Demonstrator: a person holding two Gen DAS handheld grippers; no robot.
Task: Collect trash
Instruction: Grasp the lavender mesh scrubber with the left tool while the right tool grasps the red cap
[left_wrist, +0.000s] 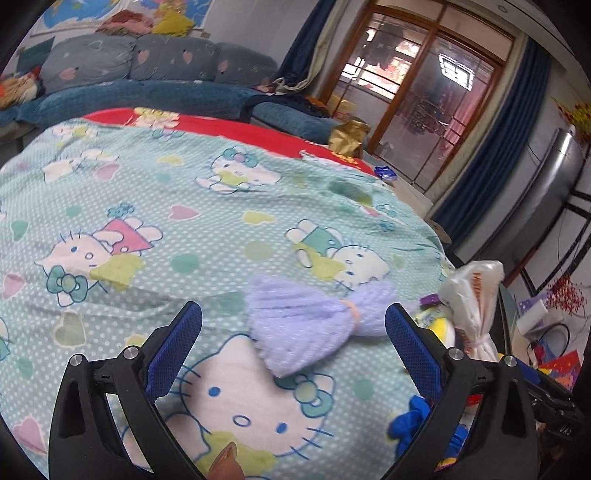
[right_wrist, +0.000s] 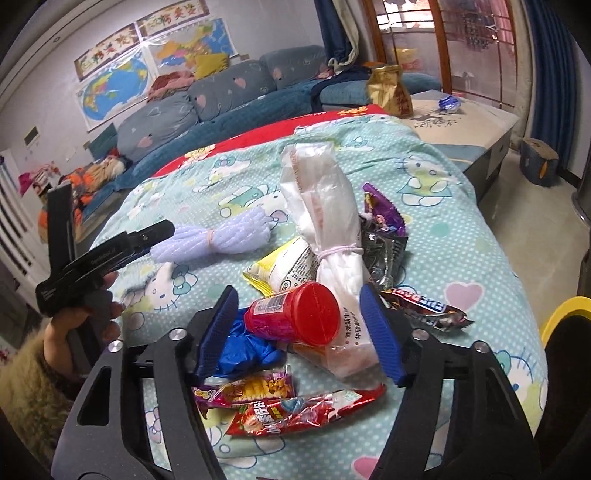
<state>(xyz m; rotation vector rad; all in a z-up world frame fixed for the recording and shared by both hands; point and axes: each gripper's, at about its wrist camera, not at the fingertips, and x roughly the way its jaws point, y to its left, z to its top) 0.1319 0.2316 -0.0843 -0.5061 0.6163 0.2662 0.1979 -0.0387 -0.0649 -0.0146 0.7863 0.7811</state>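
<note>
Right now red canister (right_wrist: 295, 317) lies between open right claw (right_wrist: 299, 332).

Blue glove (left_wrist: 413, 424) half behind right finger

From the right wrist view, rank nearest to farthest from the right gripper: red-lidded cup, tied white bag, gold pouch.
1. Red-lidded cup, between the open right gripper fingers.
2. Tied white bag, just beyond, centre.
3. Gold pouch, far back, right of centre.
</note>
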